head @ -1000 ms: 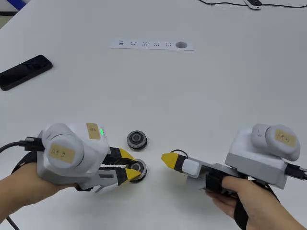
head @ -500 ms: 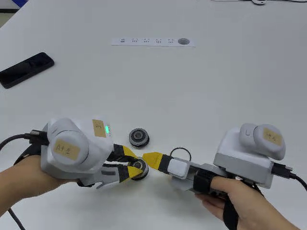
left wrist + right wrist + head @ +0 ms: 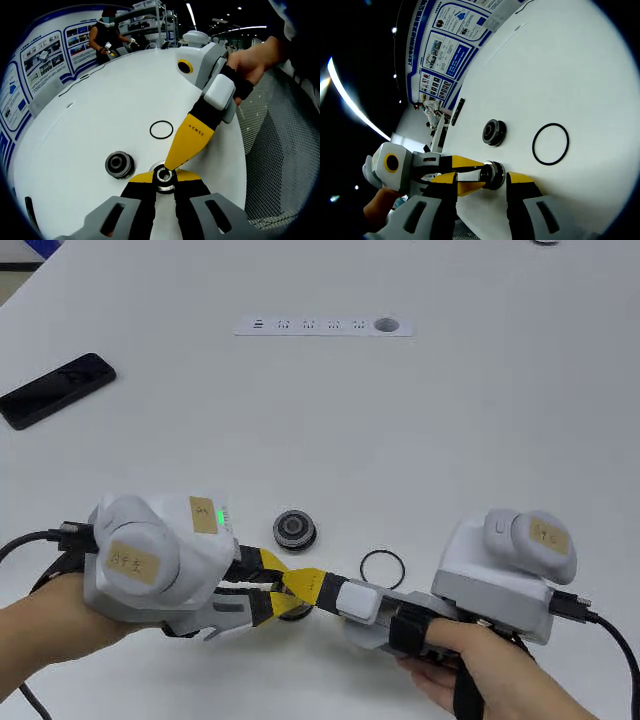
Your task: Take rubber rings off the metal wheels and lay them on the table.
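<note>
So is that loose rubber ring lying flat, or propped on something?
Flat: the rubber ring lies on the table, apart from the free wheel and the held wheel.

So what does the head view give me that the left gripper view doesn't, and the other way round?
Head view's extras: the phone and the power strip. Left gripper view's extras: wall posters, a person in the background, and a clear look at the gripped wheel between the jaws of the left tool. Shared: the loose ring, the free wheel, and the right tool with its tip at the gripped wheel.
</note>
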